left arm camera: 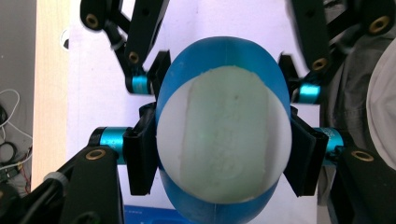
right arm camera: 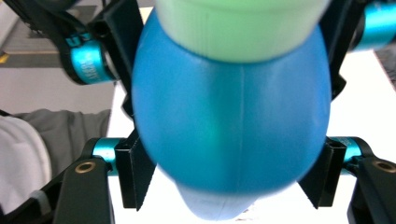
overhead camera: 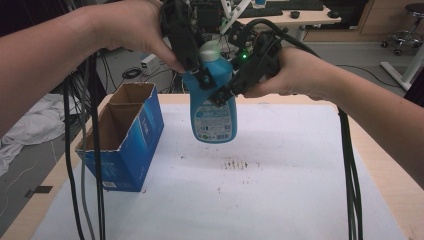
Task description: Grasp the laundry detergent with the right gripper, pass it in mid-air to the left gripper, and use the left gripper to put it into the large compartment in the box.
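Observation:
A blue spray-cleaner bottle [overhead camera: 212,112] with a pale cap [overhead camera: 210,50] and a printed label hangs upright above the white table cover. My left gripper [overhead camera: 197,75] comes down from the upper left and is shut on the bottle's shoulder. In the left gripper view its pads [left arm camera: 140,154] press on both sides of the bottle [left arm camera: 219,140]. My right gripper [overhead camera: 222,92] reaches in from the right. In the right gripper view the bottle [right arm camera: 229,126] sits between its jaws [right arm camera: 229,175], which stand open just off its sides.
An open blue cardboard box [overhead camera: 132,135] stands at the table's left, its top flaps up. The white cover [overhead camera: 280,190] has a few dark marks at its middle. Black cables [overhead camera: 350,175] hang from both grippers. Desks and a chair stand beyond the far edge.

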